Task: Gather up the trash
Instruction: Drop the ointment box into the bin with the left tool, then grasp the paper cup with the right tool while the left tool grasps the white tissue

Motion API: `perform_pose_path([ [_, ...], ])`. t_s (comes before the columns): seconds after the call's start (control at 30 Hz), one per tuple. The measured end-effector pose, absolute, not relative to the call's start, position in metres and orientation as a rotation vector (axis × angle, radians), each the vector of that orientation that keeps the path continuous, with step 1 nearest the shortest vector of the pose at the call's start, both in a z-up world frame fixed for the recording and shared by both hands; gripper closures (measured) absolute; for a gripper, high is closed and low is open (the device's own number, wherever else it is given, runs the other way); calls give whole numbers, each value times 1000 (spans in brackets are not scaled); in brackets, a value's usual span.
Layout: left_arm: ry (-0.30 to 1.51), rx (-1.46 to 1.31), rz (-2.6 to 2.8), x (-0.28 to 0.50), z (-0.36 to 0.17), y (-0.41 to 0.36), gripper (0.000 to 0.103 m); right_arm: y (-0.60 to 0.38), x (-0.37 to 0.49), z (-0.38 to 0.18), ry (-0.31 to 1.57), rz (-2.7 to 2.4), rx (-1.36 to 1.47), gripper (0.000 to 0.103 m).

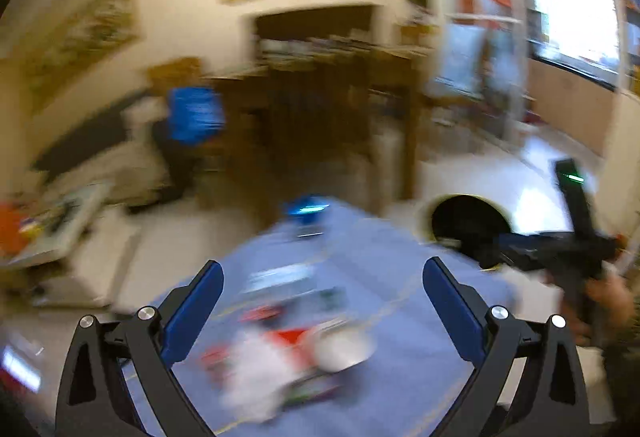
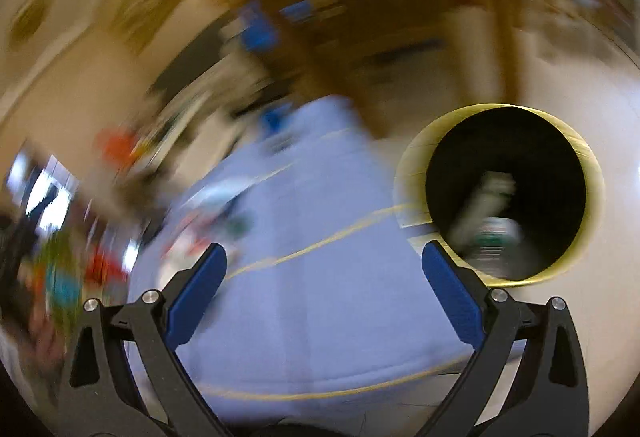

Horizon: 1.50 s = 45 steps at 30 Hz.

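Observation:
Both views are motion-blurred. My left gripper [image 1: 323, 273] is open and empty above a blue tablecloth [image 1: 384, 277]. A pile of trash, white crumpled paper [image 1: 260, 369] with red and green wrappers, lies between and below its fingers. A blue can-like item [image 1: 306, 211] stands at the table's far end. A round bin [image 1: 468, 221] with a yellow rim and black liner stands on the floor at the right. My right gripper [image 2: 323, 263] is open and empty over the tablecloth [image 2: 320, 301]. The bin [image 2: 504, 193] is to its right, with a pale wrapper [image 2: 488, 213] inside.
My right gripper and the hand holding it [image 1: 560, 249] show at the right of the left wrist view, near the bin. Dark wooden furniture [image 1: 320, 109] stands behind the table. A low white table with clutter [image 1: 52, 229] is at the left. Blurred wrappers [image 2: 216, 213] lie on the cloth's left part.

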State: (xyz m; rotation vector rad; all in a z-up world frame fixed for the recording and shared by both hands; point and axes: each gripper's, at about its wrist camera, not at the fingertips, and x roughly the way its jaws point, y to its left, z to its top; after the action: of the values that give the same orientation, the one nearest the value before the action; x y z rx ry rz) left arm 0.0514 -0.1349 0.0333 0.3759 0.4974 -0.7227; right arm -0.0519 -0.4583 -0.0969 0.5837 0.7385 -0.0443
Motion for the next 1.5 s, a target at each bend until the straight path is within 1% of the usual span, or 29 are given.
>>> perform_pose_path([
  [0.1, 519, 329, -562, 54, 5, -66, 7, -376, -21, -90, 774, 72, 442, 6],
  [0.2, 546, 338, -409, 51, -32, -22, 7, -313, 6, -89, 769, 70, 277, 6],
  [0.23, 571, 330, -390, 50, -44, -10, 7, -300, 11, -92, 770, 69, 251, 10],
  [0.37, 639, 310, -373, 49, -79, 14, 7, -261, 41, -117, 821, -47, 98, 31],
  [0.4, 650, 297, -395, 48, -85, 18, 7, -259, 47, -124, 839, -74, 84, 33],
  [0.43, 657, 285, -425, 46, -89, 20, 7, -256, 48, -131, 850, -76, 90, 43],
  [0.47, 659, 279, -440, 43, -92, 24, 7, -258, 51, -137, 870, -53, 121, 49],
  [0.6, 678, 264, -522, 39, -98, 13, 7, -268, 34, -128, 846, -17, 189, 50],
  [0.7, 698, 252, -591, 47, -104, -1, 7, -287, 8, -100, 757, 6, 279, 50],
  [0.83, 743, 233, -660, 64, -110, -34, 7, -323, -12, -109, 799, 0, 400, 50],
  [0.87, 778, 217, -673, 72, -114, -43, 7, -330, -18, -111, 794, 0, 430, 50],
  [1.0, 929, 103, -660, 105, -129, -72, 17, -346, -37, -115, 767, 14, 502, 50],
  [1.13, 1018, 43, -563, 125, -139, -91, 20, -349, -38, -115, 759, 26, 512, 50],
  [1.23, 1093, -51, -522, 139, -149, -94, 31, -348, -38, -117, 759, 40, 521, 50],
  [1.27, 1114, -72, -520, 143, -152, -94, 48, -347, -38, -118, 759, 45, 524, 50],
  [1.3, 1146, -90, -529, 146, -157, -97, 72, -346, -38, -119, 758, 48, 527, 50],
  [1.33, 1171, -86, -532, 147, -162, -99, 78, -345, -37, -120, 756, 49, 531, 50],
  [1.37, 1181, -82, -528, 147, -163, -100, 92, -345, -37, -120, 753, 50, 536, 50],
  [1.4, 1171, -67, -525, 144, -162, -98, 101, -346, -38, -119, 751, 50, 538, 50],
  [1.5, 1101, -81, -589, 130, -149, -86, 101, -346, -42, -115, 736, 45, 536, 50],
])
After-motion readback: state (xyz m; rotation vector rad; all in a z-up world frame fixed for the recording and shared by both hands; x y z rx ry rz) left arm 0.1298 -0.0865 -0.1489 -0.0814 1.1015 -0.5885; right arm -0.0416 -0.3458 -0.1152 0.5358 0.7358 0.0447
